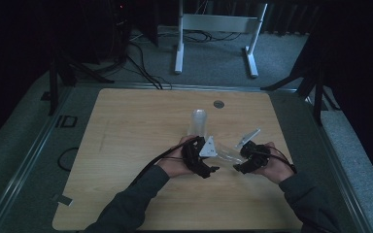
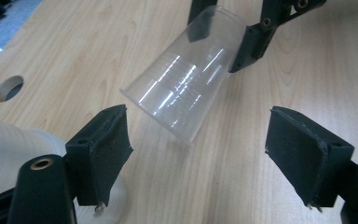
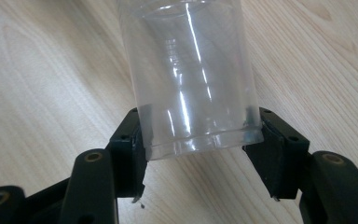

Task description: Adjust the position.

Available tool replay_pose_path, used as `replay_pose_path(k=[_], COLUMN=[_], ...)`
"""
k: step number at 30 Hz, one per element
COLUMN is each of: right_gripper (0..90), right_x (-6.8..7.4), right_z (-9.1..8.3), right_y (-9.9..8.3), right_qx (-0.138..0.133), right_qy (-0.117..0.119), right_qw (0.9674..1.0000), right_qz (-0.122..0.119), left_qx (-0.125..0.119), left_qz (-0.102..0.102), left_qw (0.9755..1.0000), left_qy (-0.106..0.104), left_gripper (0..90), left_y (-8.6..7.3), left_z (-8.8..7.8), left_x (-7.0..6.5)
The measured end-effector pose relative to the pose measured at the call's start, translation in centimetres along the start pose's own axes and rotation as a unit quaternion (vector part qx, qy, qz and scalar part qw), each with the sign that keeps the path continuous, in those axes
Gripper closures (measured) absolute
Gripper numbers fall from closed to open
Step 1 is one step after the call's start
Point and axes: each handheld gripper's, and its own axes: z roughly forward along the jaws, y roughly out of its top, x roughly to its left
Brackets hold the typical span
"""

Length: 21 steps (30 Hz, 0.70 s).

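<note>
My right gripper (image 3: 198,154) is shut on the narrow bottom end of a clear plastic cup (image 3: 191,79), with a pad pressed against each side. In the high view the clear cup (image 1: 228,154) hangs tilted low over the table between my right gripper (image 1: 240,162) and my left gripper (image 1: 212,162). In the left gripper view the cup (image 2: 182,88) points its wide mouth down toward my left gripper (image 2: 205,140). That gripper is open, its pads a little short of the rim, nothing touching them. The right gripper's fingers (image 2: 249,44) pinch the cup's far end.
A stack of cloudy plastic cups (image 1: 198,121) stands upright just beyond my left hand, close beside the left jaw (image 2: 9,154). A round cable hole (image 1: 218,104) lies farther back in the wooden table (image 1: 126,145). White desk legs (image 1: 177,48) and cables are on the floor behind.
</note>
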Motion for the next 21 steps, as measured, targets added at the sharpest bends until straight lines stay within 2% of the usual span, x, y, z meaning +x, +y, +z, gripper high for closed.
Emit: replay_pose_path(k=[5,7,11,17,18,21], right_gripper=[42.4,42.4,42.4,42.4,42.4,42.5], right_x=[-0.18,-0.26,-0.32,-0.28,-0.28,-0.25], right_z=[0.17,0.20,0.39,0.76,0.76,0.75], right_y=[-0.20,-0.24,-0.28,-0.46,-0.46,-0.69], right_qx=[0.001,-0.003,-0.003,-0.012,-0.012,-0.020], right_qy=[-0.020,-0.020,-0.032,-0.058,-0.058,-0.068], right_qw=[0.9997,0.9995,0.9991,0.9960,0.9960,0.9937], right_qz=[0.012,0.023,0.028,0.066,0.066,0.086], left_qx=[-0.002,-0.004,-0.007,0.001,0.001,0.000], left_qz=[-0.010,-0.012,-0.019,-0.027,-0.027,-0.032], left_qw=[0.9999,0.9998,0.9996,0.9994,0.9994,0.9991], left_qy=[0.008,0.012,0.019,0.024,0.024,0.026], left_gripper=[22.6,22.9,23.5,23.8,23.8,23.8], left_y=[0.01,0.03,0.05,-0.08,-0.08,-0.18], left_z=[0.02,0.06,0.16,0.44,0.44,0.56], left_x=[0.21,0.19,0.23,0.39,0.39,0.42])
